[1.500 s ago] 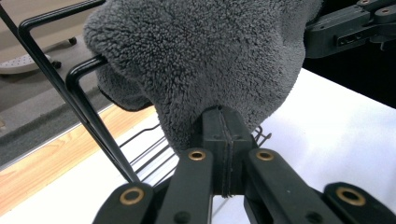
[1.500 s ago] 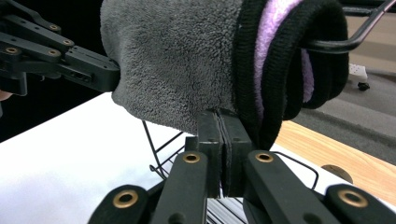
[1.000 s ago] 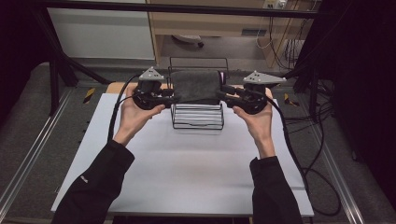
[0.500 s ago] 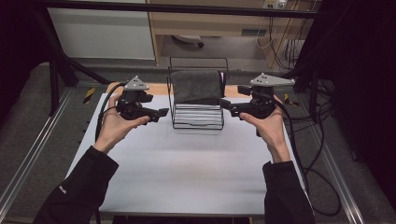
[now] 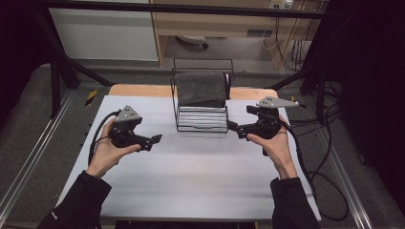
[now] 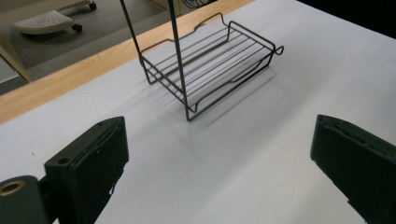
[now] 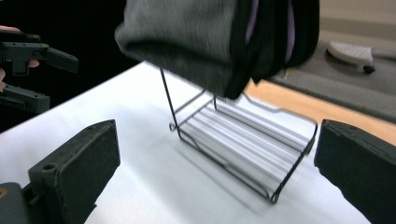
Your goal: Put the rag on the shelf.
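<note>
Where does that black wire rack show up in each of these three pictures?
High view: the wire rack stands at the middle, far side of the white table.
Left gripper view: upper middle, beyond the open jaws.
Right gripper view: centre right, under the dark grey cloth.
Shared landmark: the table's wooden edge strip.

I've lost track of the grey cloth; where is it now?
In the high view the grey cloth hangs over the top bar of the wire rack at the table's far middle, between both open tools.

White table (image 5: 191,181); wire rack (image 5: 200,119) on it
</note>
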